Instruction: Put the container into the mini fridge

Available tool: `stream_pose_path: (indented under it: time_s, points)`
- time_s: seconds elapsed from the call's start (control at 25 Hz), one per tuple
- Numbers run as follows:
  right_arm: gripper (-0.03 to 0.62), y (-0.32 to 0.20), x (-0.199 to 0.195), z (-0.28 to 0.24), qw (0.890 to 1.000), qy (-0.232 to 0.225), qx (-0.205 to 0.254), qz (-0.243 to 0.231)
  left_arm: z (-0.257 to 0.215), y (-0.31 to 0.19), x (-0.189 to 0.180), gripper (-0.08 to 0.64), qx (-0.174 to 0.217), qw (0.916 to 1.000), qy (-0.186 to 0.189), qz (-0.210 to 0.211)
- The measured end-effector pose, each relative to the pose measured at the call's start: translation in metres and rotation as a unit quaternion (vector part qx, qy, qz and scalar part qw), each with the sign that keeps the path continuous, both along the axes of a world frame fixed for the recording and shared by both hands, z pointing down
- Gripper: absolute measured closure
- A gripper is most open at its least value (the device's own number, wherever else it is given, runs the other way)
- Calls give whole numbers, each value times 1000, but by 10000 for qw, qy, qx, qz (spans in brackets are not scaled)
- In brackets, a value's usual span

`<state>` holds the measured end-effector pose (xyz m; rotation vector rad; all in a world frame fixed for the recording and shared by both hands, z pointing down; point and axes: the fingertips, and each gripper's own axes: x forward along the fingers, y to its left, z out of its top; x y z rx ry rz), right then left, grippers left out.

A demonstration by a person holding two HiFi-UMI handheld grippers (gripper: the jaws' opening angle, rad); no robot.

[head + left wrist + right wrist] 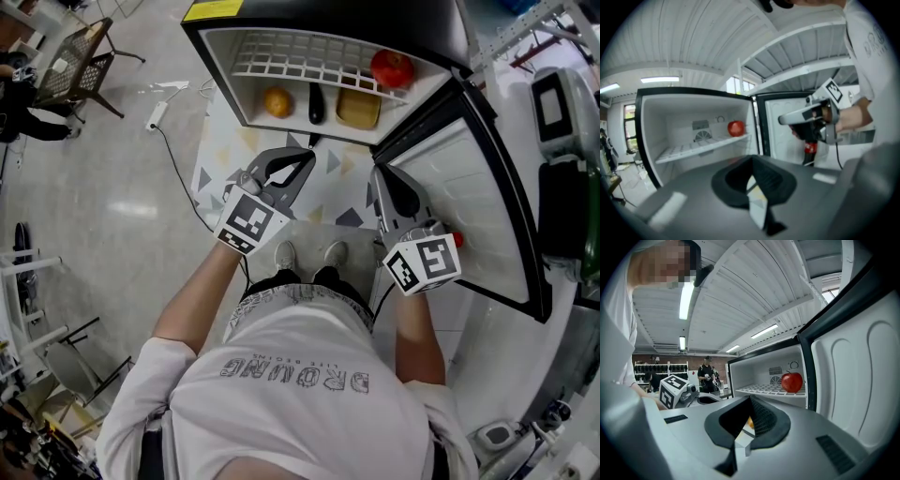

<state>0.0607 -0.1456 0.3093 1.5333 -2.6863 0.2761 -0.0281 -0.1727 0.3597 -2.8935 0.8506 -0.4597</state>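
Grey floor (112, 169); open mini fridge (223, 70) holds apple (392, 67), orange (277, 101), yellow container (358, 108).

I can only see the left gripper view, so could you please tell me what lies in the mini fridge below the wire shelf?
Observer: On the bottom of the mini fridge an orange, a dark oblong item and a yellow boxy item, possibly the container, lie side by side.
Operator: Thank you. Is the right claw holding anything?
Observer: No. The right gripper has its claw shut, with nothing in it.
Operator: And what is on the ground before the fridge?
Observer: A light mat with coloured triangles lies there.
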Motion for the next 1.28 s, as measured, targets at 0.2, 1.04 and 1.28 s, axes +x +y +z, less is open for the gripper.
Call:
stream_pose_path:
  time_s: [0.2, 1.04, 1.28]
  points:
    - [591, -2, 2, 2, 10000, 19, -13, -56, -2, -2, -2, 553, -15, 10000, 54, -78]
    - [592, -6, 1, 6, 9998, 27, -43, -195, -12, -4, 3, 554, 32, 9998, 136, -112]
    - [592, -7, 2, 8, 9998, 27, -57, -185, -13, -5, 5, 552, 46, 9999, 122, -87]
